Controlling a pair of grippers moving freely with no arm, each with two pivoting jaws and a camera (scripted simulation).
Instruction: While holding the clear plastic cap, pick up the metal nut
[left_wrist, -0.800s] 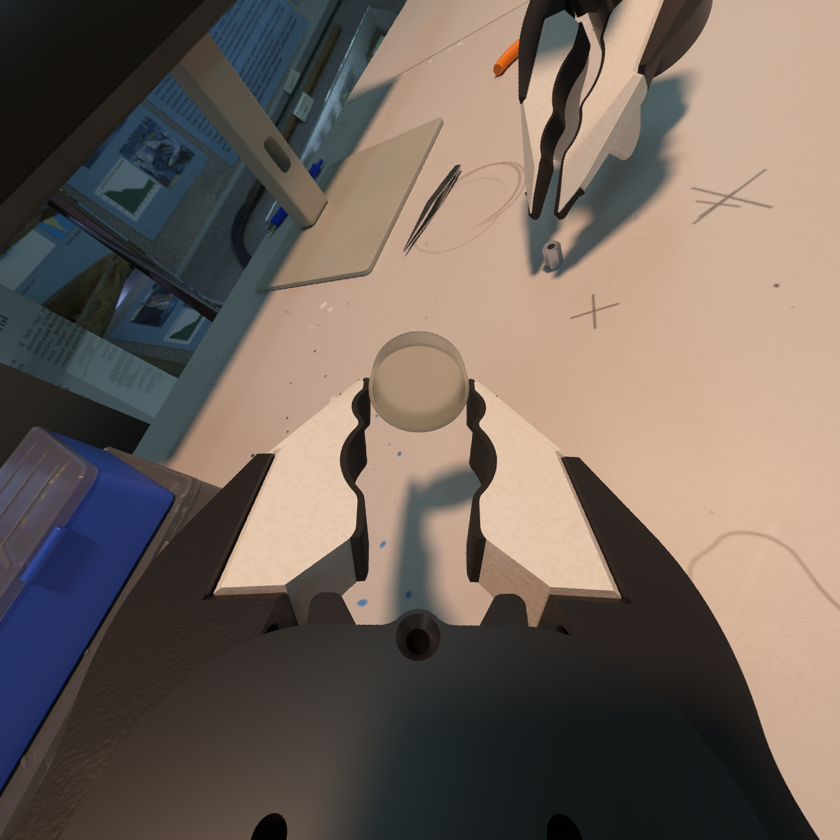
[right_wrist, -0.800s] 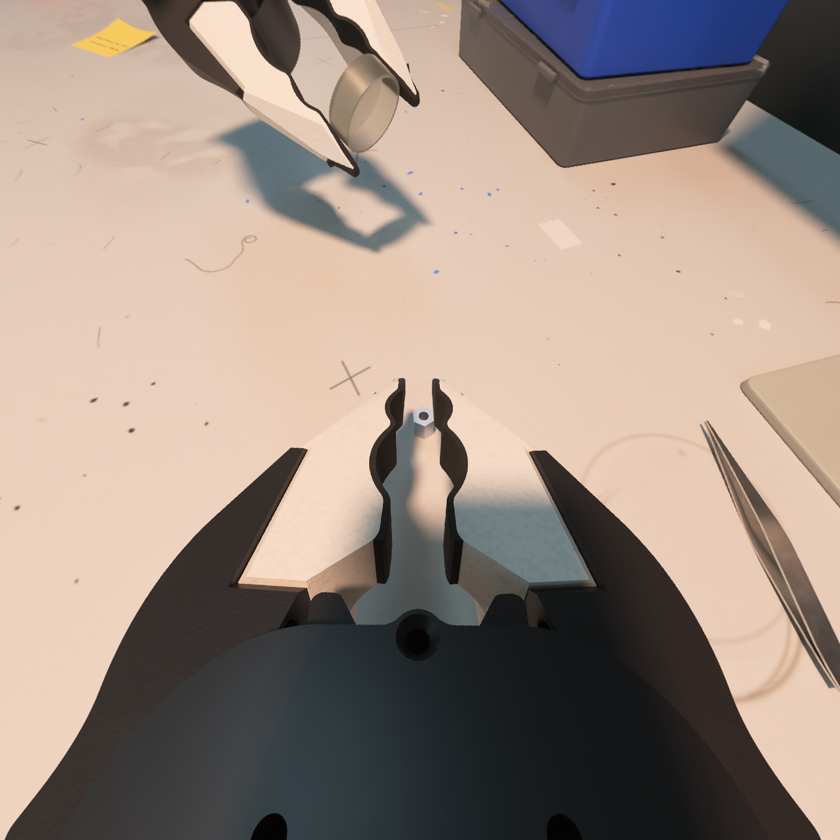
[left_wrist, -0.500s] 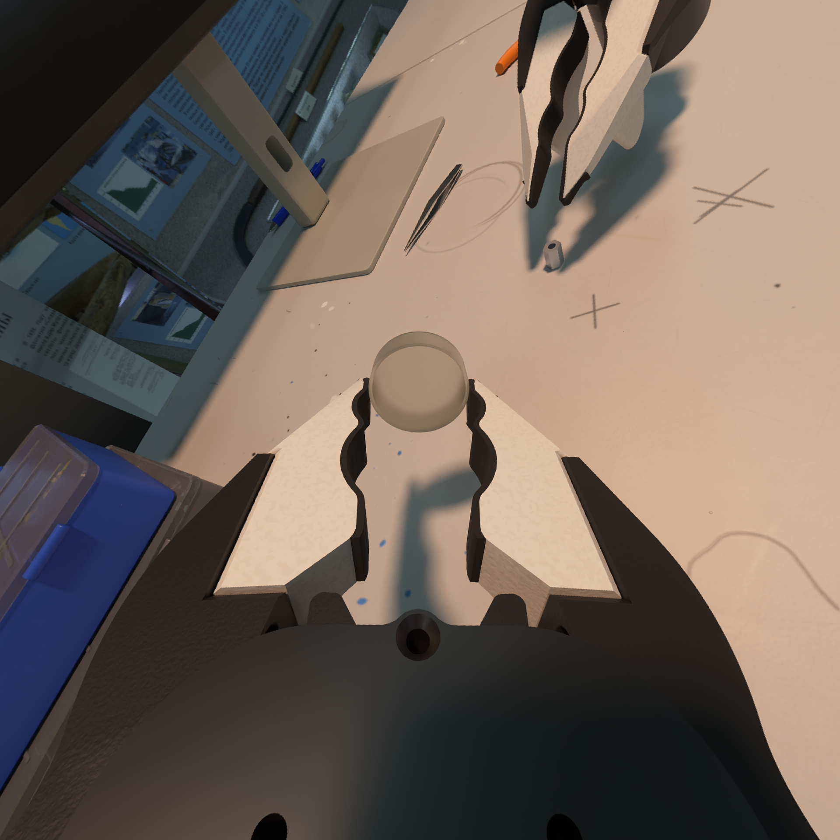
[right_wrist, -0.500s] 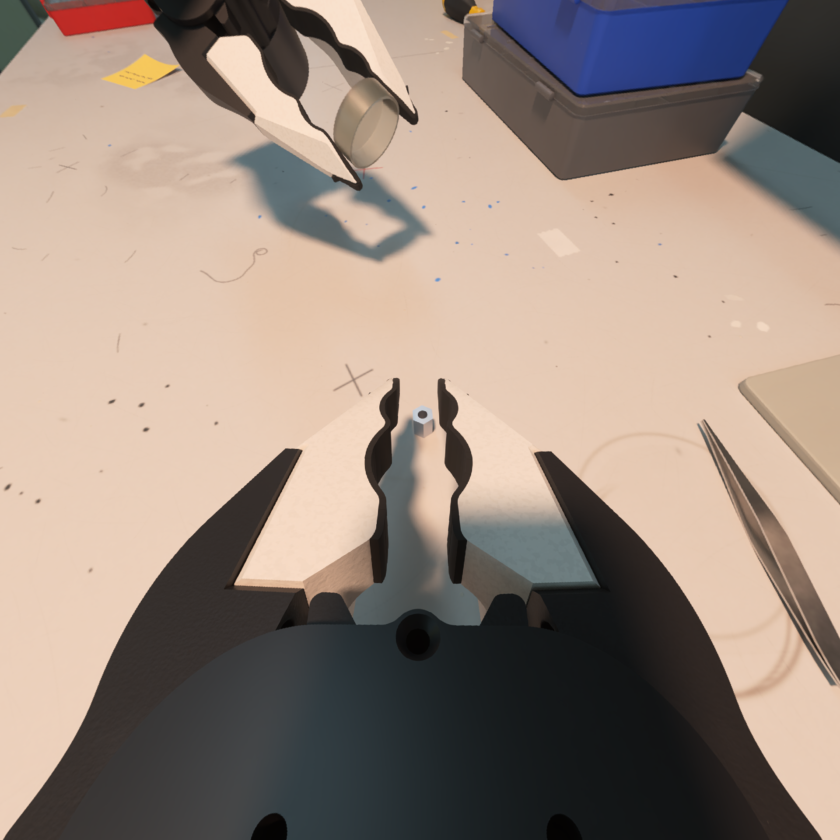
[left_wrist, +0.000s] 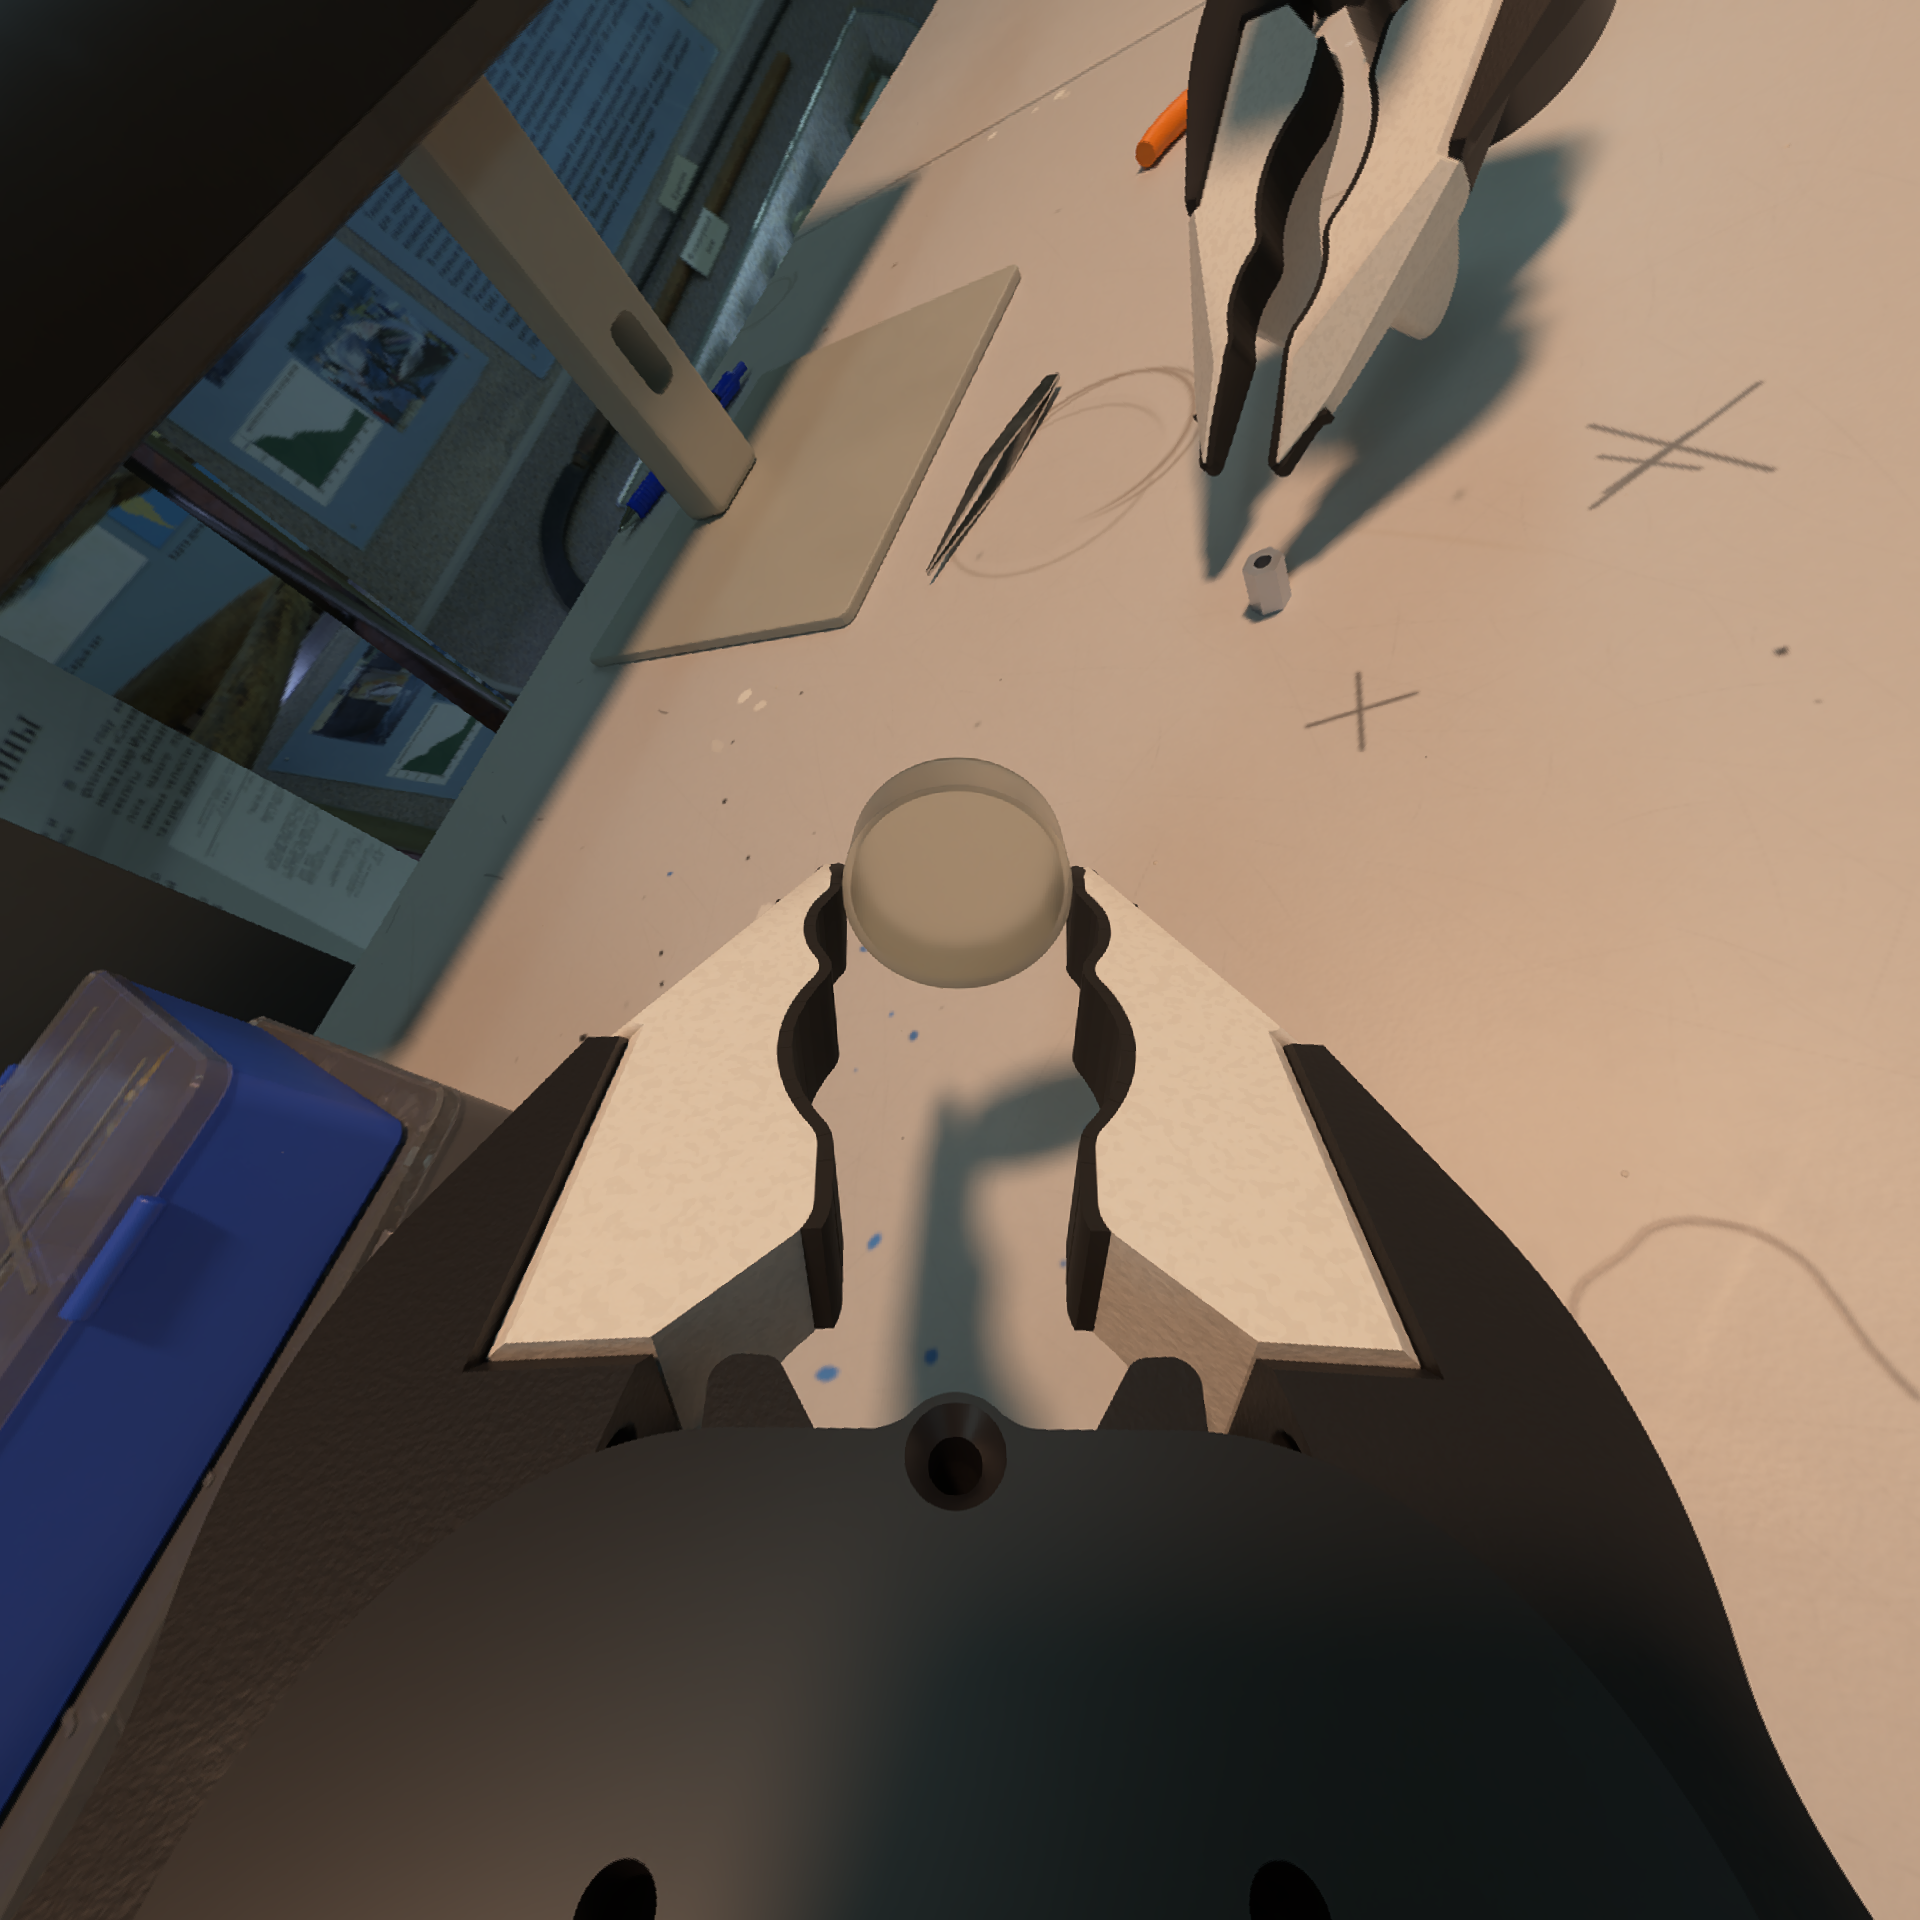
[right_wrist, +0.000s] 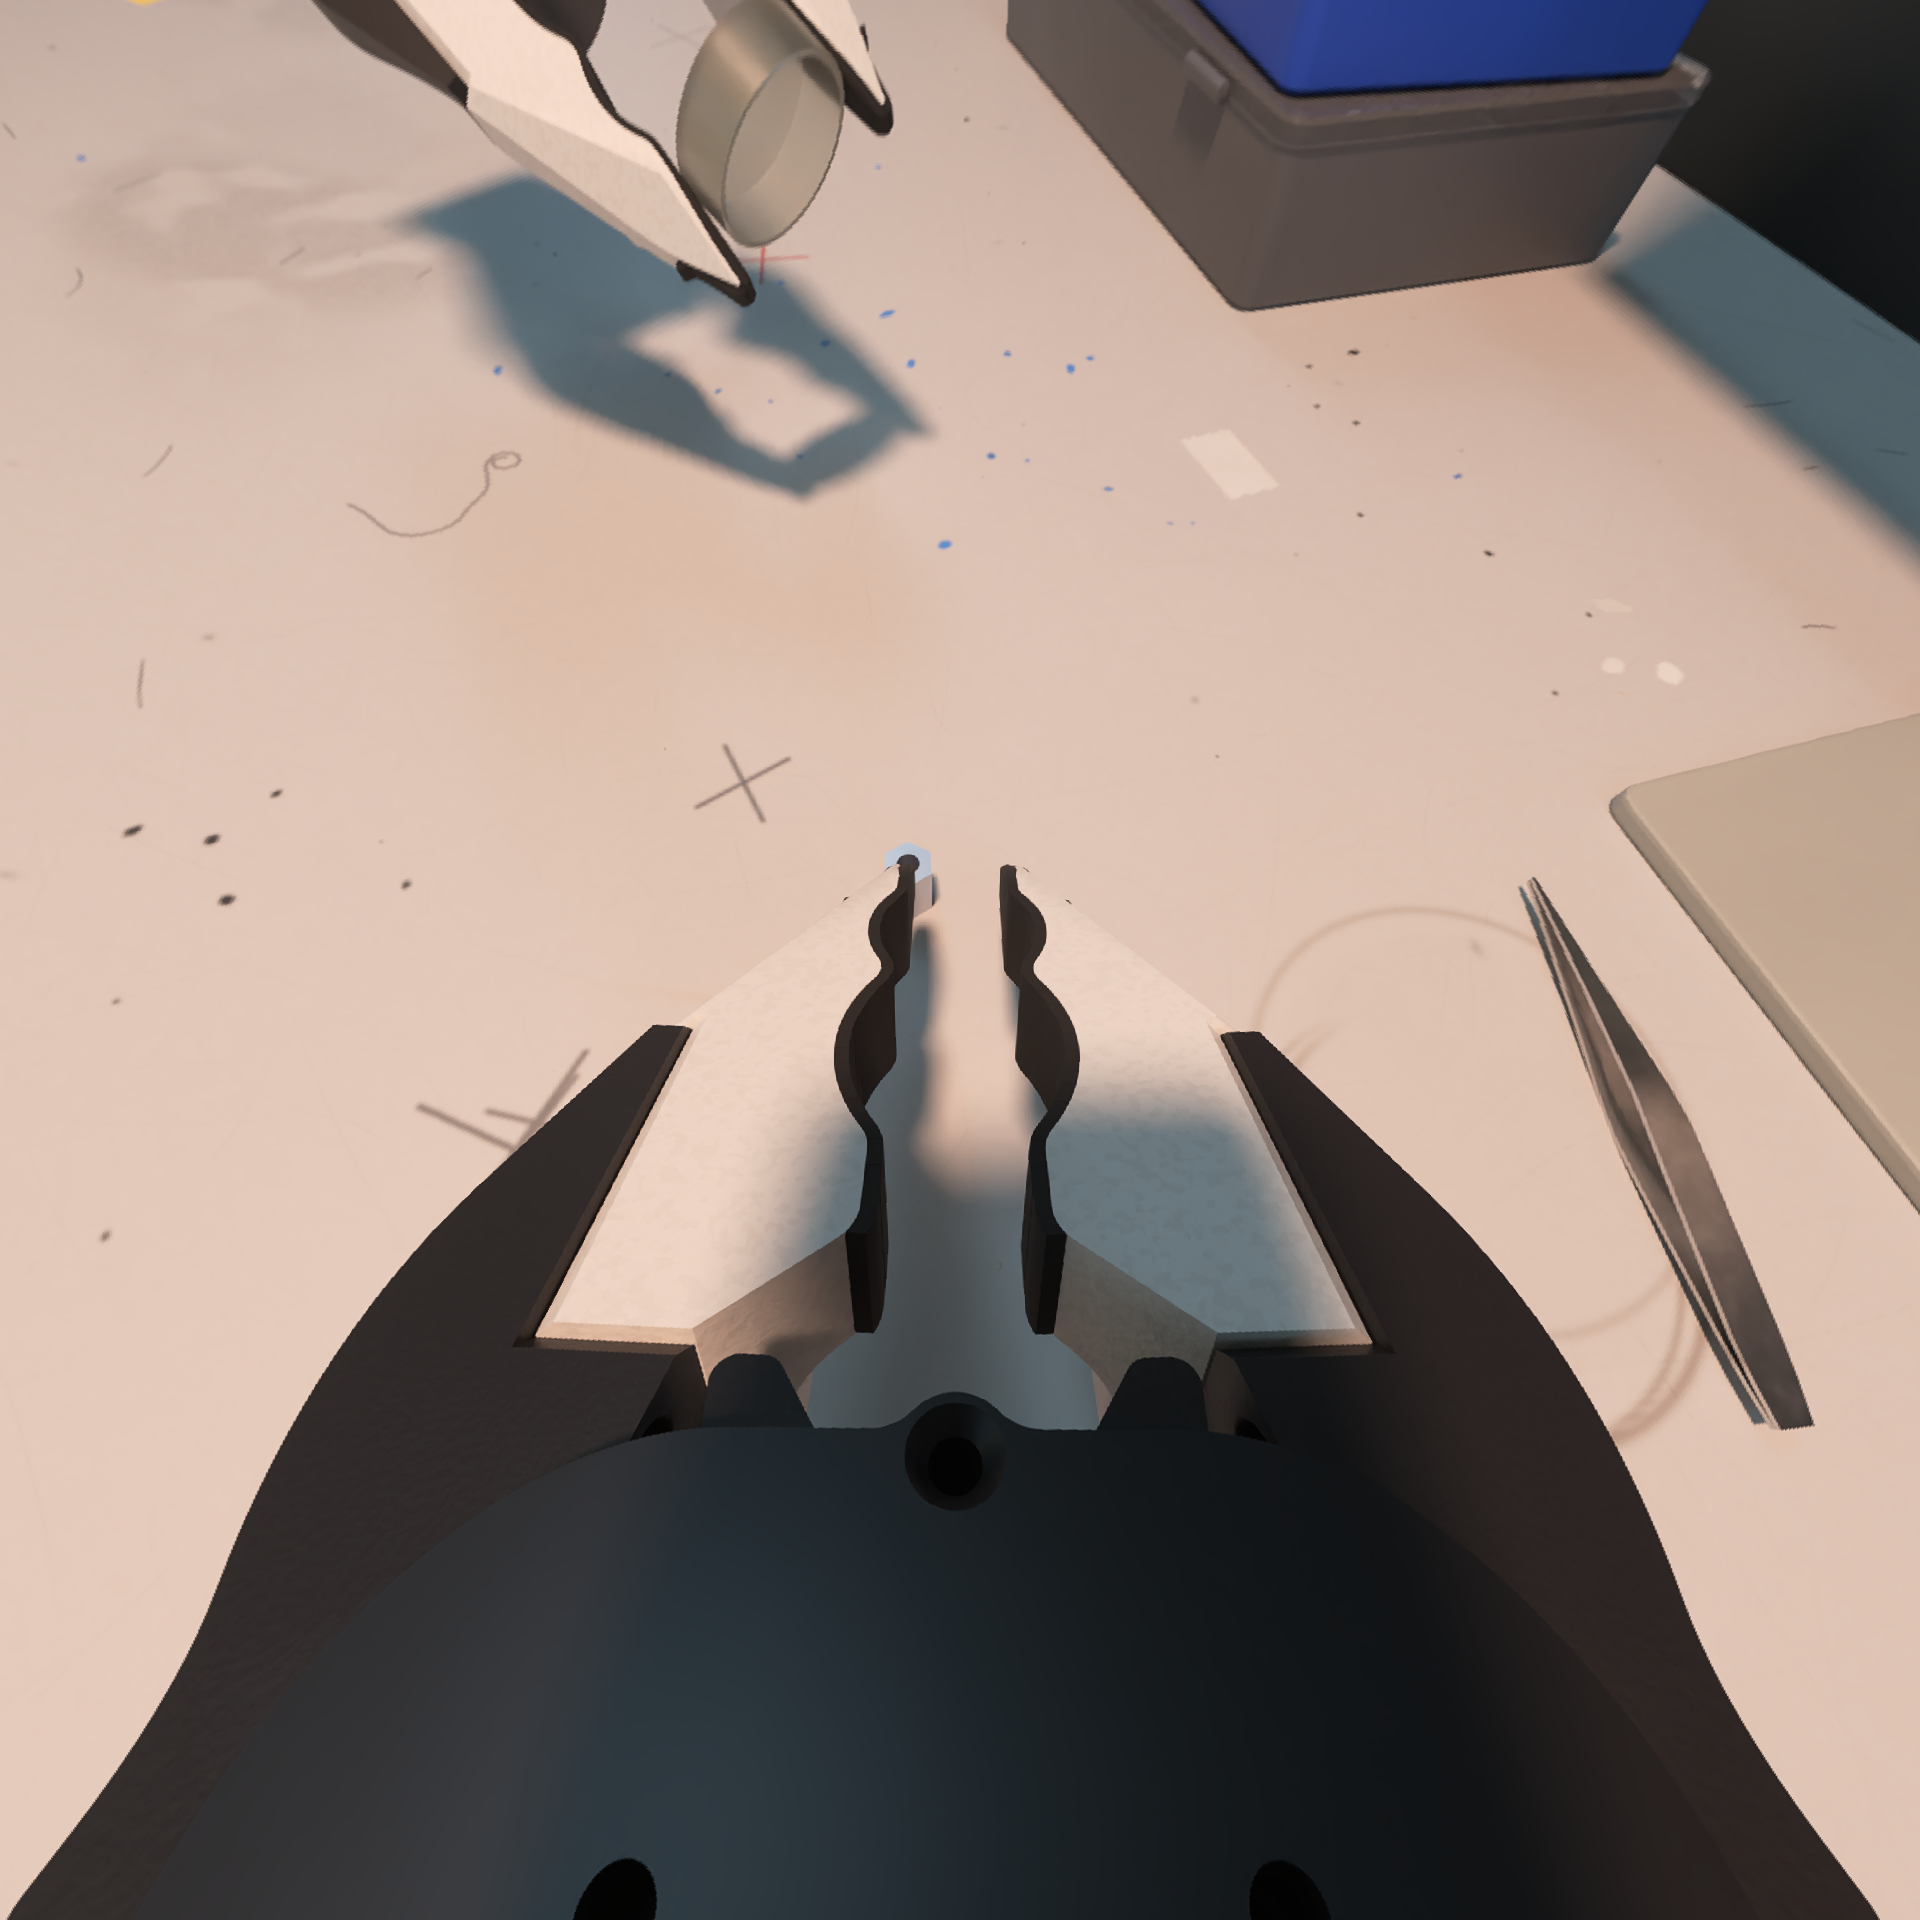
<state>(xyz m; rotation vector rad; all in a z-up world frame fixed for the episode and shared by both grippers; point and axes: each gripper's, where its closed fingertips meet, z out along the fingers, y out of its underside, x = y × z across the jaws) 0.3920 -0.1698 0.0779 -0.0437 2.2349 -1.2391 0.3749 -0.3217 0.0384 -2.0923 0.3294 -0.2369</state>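
Beige worktop (right_wrist: 1039, 644) lies under us. Our left gripper (left_wrist: 954, 883) clamps the clear plastic cap (left_wrist: 954, 878) between its fingertips. Our right gripper (right_wrist: 954, 878) hangs parted above the worktop, the metal nut (right_wrist: 910, 864) just beyond its left fingertip, partly hidden.

The scuffed beige table (right_wrist: 1039, 644) carries a metal nut (left_wrist: 1265, 580), tweezers (right_wrist: 1662, 1153), a flat grey pad (right_wrist: 1808, 894), a grey-and-blue case (right_wrist: 1434, 177) and an orange marker (left_wrist: 1162, 133).

Metal nut (right_wrist: 912, 868) partly behind one jaw tip.
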